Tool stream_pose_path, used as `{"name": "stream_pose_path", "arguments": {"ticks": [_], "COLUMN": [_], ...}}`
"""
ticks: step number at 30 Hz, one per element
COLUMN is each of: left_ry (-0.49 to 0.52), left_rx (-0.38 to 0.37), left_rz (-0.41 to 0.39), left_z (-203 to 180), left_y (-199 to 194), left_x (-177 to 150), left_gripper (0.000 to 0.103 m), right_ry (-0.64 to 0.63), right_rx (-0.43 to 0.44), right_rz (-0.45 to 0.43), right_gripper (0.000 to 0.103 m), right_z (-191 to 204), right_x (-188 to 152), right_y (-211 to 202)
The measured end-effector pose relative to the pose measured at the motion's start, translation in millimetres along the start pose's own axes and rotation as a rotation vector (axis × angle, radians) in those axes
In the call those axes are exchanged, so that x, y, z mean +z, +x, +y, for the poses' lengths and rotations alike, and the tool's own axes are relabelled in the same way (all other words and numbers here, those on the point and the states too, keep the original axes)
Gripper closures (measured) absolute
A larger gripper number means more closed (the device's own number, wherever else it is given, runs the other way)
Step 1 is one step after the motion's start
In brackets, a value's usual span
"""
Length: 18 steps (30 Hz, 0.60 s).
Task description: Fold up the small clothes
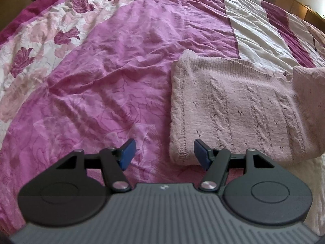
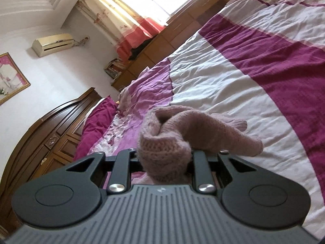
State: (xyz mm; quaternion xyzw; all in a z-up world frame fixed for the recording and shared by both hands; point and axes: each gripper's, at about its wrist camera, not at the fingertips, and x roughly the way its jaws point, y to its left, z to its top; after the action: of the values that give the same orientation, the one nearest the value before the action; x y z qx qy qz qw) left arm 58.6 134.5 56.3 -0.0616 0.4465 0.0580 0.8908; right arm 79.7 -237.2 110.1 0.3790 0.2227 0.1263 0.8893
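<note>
A: Starting nearest in, what is each gripper doing with the knit?

B: The right gripper [image 2: 164, 160] is clamping a bunched wad of the pink sweater [image 2: 164, 154] between narrow jaws, so its pads are hidden by the wool. It is holding that part raised off the bedspread [image 2: 254, 65], and the rest of the fabric is trailing away ahead of it and off to its right, draping down onto the white stripe.

A: And the left one?

B: The left gripper [image 1: 164, 153] is hovering with its jaws standing wide, nothing between the blue pads [image 1: 127, 152]. The near corner of the folded body is lying right at its right-hand finger, and the body is stretching away up and to the right across the quilt, cable ribs running the same way.

A: So which hand is better placed for the coming fold?

B: I am judging the right, since it is already gripping; the raised part would need carrying back over the flat body, which is lying toward the left gripper's side.
</note>
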Motion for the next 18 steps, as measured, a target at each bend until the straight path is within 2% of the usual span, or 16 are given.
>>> {"name": "stream_pose_path", "arguments": {"ticks": [9, 18], "left_ry": [-0.013, -0.020], "left_rx": [-0.006, 0.005], "left_rz": [-0.009, -0.024], "left_z": [10.7, 24.2], "left_y": [-2.5, -8.6], "left_x": [0.3, -1.9], "left_gripper": [0.038, 0.038], "right_ry": [-0.089, -0.160], "right_rx": [0.067, 0.103], "right_rz": [0.057, 0.195], "right_gripper": [0.079, 0.079], "right_z": [43.6, 85.6], "right_x": [-11.0, -52.1], "right_y": [19.0, 61.5]}}
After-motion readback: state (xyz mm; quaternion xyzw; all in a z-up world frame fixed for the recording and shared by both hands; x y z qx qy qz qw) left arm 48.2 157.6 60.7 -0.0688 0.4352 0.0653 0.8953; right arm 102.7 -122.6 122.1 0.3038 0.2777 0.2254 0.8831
